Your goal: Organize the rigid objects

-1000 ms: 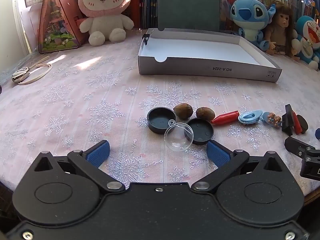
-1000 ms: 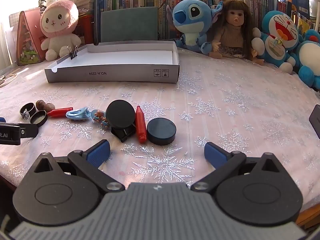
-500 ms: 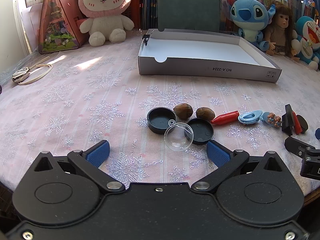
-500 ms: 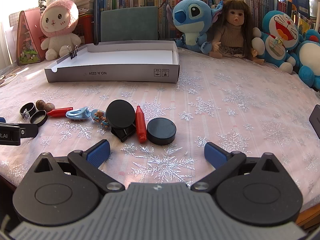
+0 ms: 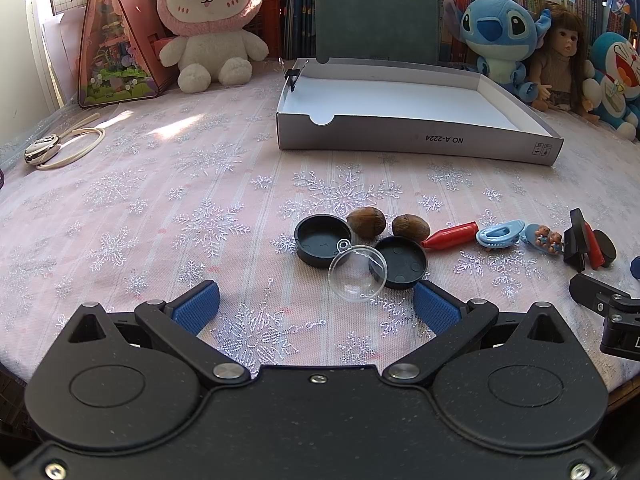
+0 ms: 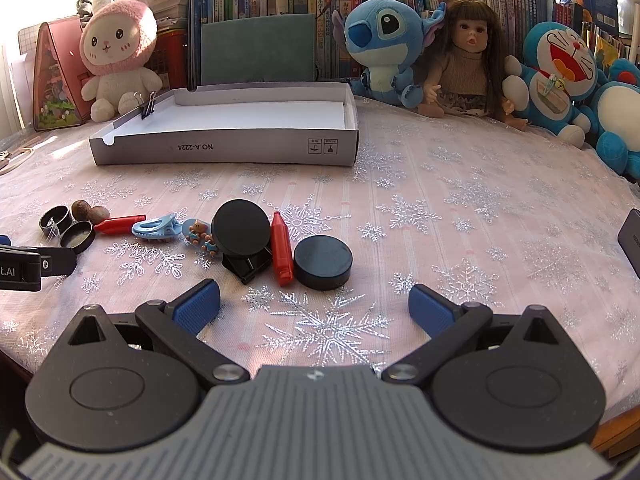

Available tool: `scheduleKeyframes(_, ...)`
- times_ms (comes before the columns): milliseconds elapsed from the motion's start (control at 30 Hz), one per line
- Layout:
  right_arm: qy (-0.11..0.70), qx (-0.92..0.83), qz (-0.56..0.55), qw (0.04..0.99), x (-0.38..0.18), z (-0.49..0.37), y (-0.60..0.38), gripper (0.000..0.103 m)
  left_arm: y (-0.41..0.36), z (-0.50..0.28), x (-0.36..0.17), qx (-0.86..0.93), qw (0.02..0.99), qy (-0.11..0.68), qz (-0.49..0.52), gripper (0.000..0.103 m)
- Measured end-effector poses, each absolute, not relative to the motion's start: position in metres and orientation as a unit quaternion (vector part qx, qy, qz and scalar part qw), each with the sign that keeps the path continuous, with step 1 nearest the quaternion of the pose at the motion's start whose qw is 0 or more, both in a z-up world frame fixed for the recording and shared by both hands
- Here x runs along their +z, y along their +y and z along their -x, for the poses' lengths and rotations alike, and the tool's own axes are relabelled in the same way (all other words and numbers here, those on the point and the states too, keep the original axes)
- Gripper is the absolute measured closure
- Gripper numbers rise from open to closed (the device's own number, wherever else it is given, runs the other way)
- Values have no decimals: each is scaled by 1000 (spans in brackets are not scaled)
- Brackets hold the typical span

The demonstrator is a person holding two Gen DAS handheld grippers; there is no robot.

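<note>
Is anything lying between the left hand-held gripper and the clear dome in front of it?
Nothing visible: only bare tablecloth lies between the open left hand-held gripper and the clear dome, which leans on two black caps behind it.

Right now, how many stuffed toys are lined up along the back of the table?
4, plus a doll. A pink rabbit at far left, a blue alien behind the box, then two blue cats at right. More may sit beyond the right edge.
</note>
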State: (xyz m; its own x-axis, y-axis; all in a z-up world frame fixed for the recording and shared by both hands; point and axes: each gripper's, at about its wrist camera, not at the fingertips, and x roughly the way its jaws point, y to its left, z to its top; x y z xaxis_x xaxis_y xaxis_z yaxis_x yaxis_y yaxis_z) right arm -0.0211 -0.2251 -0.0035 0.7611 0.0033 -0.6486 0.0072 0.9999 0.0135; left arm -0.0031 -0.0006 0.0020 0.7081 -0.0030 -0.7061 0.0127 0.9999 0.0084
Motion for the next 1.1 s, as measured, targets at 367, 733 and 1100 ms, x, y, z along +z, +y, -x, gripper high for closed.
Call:
scheduleKeyframes(367, 345, -1, -7, 939, -3, 22, -224, 0, -1, 3, 2, -4, 924, 381, -6, 0)
scheduleKeyframes(733, 342, -2, -9, 940, -2, 23, -225, 0, 0, 4, 3, -5, 925, 379, -7, 0)
scheduleKeyframes(1100, 334, 0, -9, 943, -4, 25, -226, 0, 11, 7, 1, 12, 938, 348, -2, 0)
